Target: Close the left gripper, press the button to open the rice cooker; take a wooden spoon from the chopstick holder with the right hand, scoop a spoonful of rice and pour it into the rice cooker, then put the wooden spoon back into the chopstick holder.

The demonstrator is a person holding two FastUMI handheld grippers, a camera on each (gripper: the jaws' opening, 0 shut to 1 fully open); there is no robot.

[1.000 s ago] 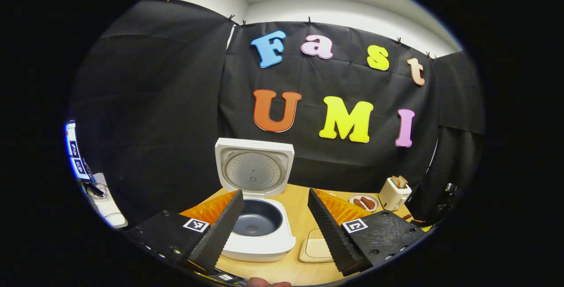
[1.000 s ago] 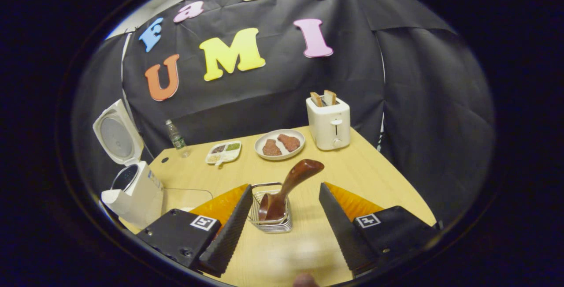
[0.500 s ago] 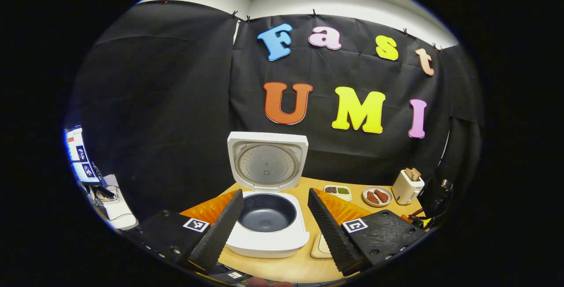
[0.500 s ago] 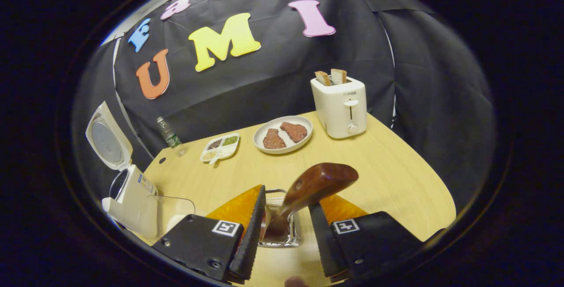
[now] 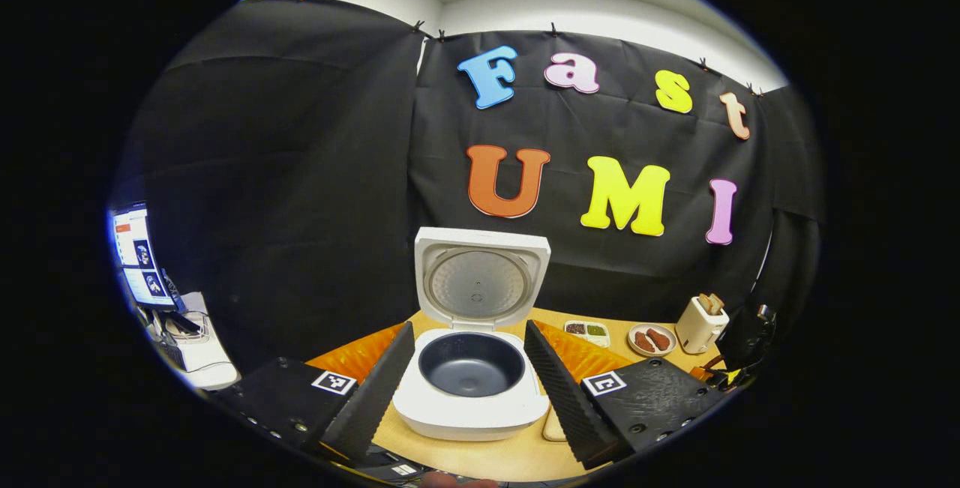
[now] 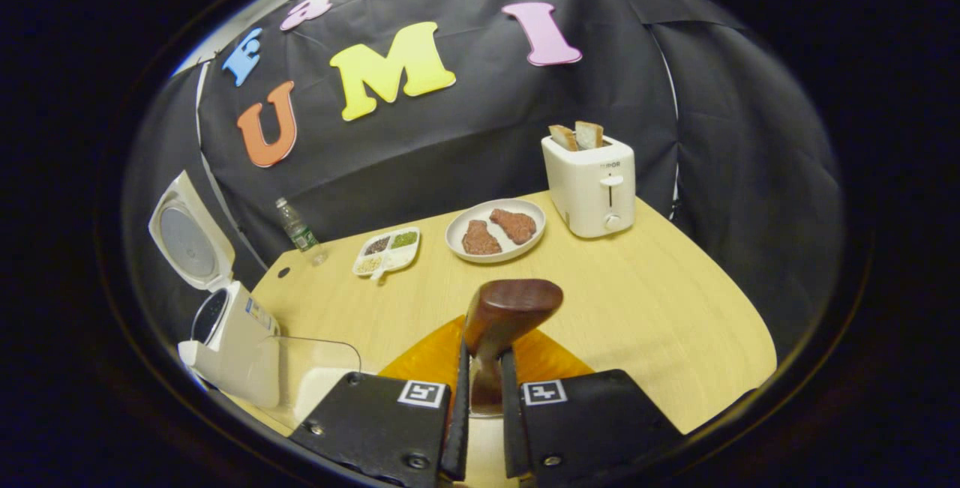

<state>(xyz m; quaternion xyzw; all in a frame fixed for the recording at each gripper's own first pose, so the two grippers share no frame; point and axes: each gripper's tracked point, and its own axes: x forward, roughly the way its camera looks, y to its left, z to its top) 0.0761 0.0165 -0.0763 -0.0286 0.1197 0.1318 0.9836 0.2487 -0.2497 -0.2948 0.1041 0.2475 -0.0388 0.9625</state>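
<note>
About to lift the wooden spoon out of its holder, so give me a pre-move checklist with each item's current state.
1. Right gripper shut on the wooden spoon handle: ok.
2. Rice cooker lid open and upright: ok.
3. Inner pot unobstructed: ok.
4. Left gripper open, its fingers on either side of the cooker, not touching it: ok.
5. Spoon bowl free of the chopstick holder: cannot tell, hidden behind the fingers.
6. Rice to scoop located: cannot tell.
</note>
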